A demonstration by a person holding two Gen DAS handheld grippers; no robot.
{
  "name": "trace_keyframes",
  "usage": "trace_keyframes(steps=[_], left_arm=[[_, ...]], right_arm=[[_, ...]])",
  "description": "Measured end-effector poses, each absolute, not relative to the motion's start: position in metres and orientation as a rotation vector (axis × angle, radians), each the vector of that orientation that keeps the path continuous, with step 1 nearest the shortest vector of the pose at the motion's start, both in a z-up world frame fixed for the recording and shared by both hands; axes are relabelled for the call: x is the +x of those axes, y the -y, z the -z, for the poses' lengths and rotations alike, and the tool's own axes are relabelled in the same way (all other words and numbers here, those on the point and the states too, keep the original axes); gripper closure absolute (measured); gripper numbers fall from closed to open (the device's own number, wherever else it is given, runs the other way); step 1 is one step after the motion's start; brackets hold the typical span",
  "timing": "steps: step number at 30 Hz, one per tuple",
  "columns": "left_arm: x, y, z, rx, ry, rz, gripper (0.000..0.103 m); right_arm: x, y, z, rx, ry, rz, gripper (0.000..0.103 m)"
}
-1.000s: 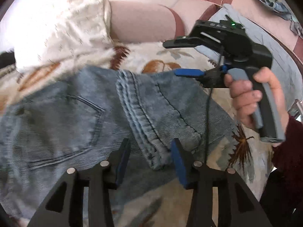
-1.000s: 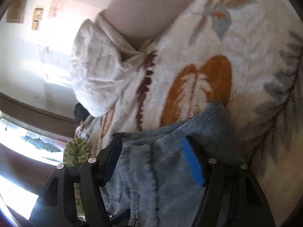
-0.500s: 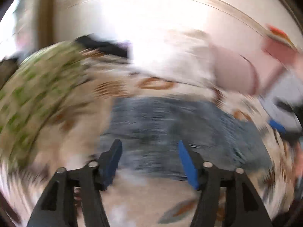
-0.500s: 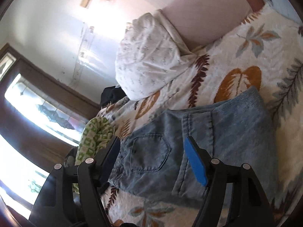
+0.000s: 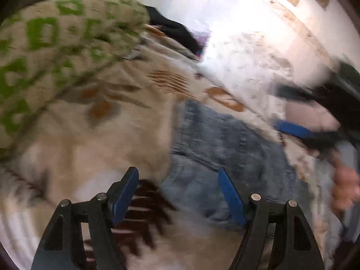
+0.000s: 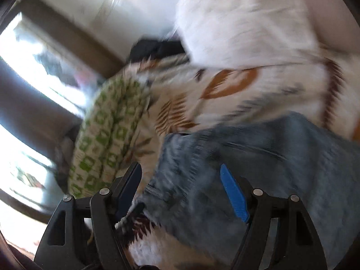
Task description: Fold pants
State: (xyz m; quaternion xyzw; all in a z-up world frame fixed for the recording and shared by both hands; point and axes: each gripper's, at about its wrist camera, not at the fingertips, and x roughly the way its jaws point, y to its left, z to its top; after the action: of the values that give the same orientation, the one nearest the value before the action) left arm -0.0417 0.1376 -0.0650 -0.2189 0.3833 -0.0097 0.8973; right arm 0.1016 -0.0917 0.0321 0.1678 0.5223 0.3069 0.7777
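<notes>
Lying folded into a compact bundle on the leaf-print blanket [image 5: 67, 146] beside the green-patterned pillow [image 6: 105, 139], the jeans [image 6: 258, 157] look nearly done (blur hides detail), with left gripper [image 5: 177, 193] and right gripper [image 6: 182, 191] both spread and empty.

The folded blue denim pants [image 5: 225, 144] lie on the leaf-printed cream blanket [image 5: 108, 135]. A green-and-white patterned cushion [image 5: 56, 45] sits on the blanket to their left; a white pillow [image 6: 243, 22] lies behind them, with a black garment [image 6: 155, 47] between cushion and pillow
</notes>
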Motion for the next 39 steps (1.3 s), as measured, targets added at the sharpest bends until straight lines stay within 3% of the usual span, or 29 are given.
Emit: trace_keyframes(steps=[2,5,9,18,20,22,24,28,39], left_arm=[[-0.028,-0.128,0.073,-0.468,-0.838,0.076,0.028],[-0.014,-0.132,0.093,-0.579,-0.919,0.102,0.037],[-0.011,-0.130,0.099,-0.624,-0.928,0.173,0.067],[-0.008,-0.129,0.105,-0.675,-0.930,0.194,0.072],[-0.009,-0.131,0.107,-0.698,-0.931,0.198,0.072],[-0.009,-0.130,0.108,-0.700,-0.929,0.199,0.073],[-0.007,-0.131,0.106,-0.694,-0.920,0.205,0.074],[-0.009,-0.125,0.093,-0.671,-0.870,0.235,0.075],[-0.032,-0.072,0.027,-0.508,-0.715,0.430,0.076]], right_arm=[[0.120,0.061,-0.023,0.296,-1.174,-0.696,0.030],[0.142,0.021,-0.006,0.183,-1.229,-0.702,0.030],[0.163,-0.007,0.013,0.121,-1.280,-0.728,0.030],[0.177,-0.040,0.048,-0.073,-1.341,-0.686,0.030],[0.175,-0.044,0.053,-0.132,-1.332,-0.679,0.039],[0.171,-0.046,0.059,-0.193,-1.344,-0.663,0.081],[0.166,-0.042,0.057,-0.215,-1.329,-0.648,0.089],[0.154,-0.023,0.031,-0.172,-1.246,-0.641,0.094],[0.112,0.093,-0.058,0.030,-1.049,-0.583,0.095]])
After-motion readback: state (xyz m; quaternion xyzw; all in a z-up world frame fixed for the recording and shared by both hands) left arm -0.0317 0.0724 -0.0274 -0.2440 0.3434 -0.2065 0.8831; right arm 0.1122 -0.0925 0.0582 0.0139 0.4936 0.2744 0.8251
